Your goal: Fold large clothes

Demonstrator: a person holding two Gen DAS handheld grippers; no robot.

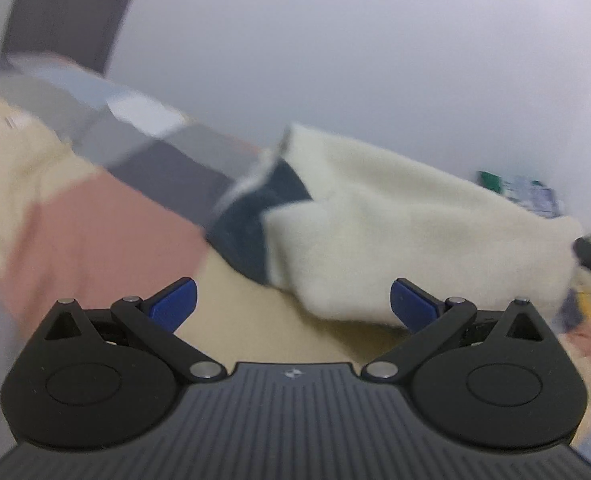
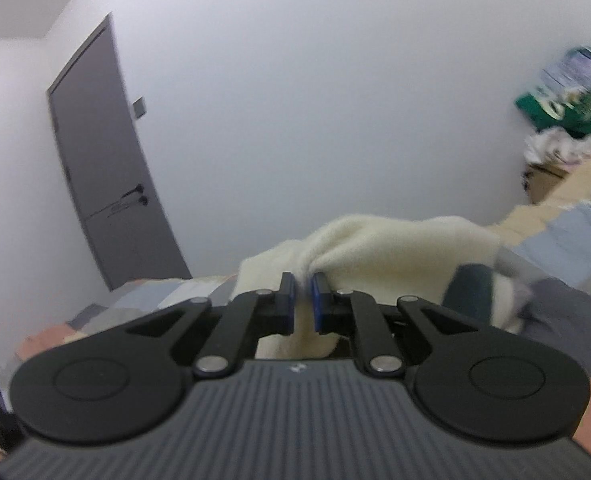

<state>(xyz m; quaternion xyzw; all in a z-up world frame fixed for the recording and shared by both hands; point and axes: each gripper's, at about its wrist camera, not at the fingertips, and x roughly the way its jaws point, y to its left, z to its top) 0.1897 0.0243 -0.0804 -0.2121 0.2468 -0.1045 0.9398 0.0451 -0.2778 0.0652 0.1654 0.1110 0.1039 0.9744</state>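
A cream fleece garment (image 1: 395,236) with a dark teal patch (image 1: 255,224) hangs lifted over the patchwork bed cover (image 1: 95,232) in the left wrist view. My left gripper (image 1: 293,304) stands open below it, with nothing between its blue pads (image 1: 175,304). In the right wrist view my right gripper (image 2: 303,300) is shut on a bunched edge of the cream garment (image 2: 395,248), which is raised off the bed. The dark teal patch (image 2: 469,292) shows to the right of the grip.
A grey door (image 2: 111,168) stands at the left in a white wall (image 2: 315,100). A heap of clothes and a green item (image 2: 567,108) sits at the far right. The patchwork cover (image 2: 567,240) in grey, blue, pink and beige spreads under both grippers.
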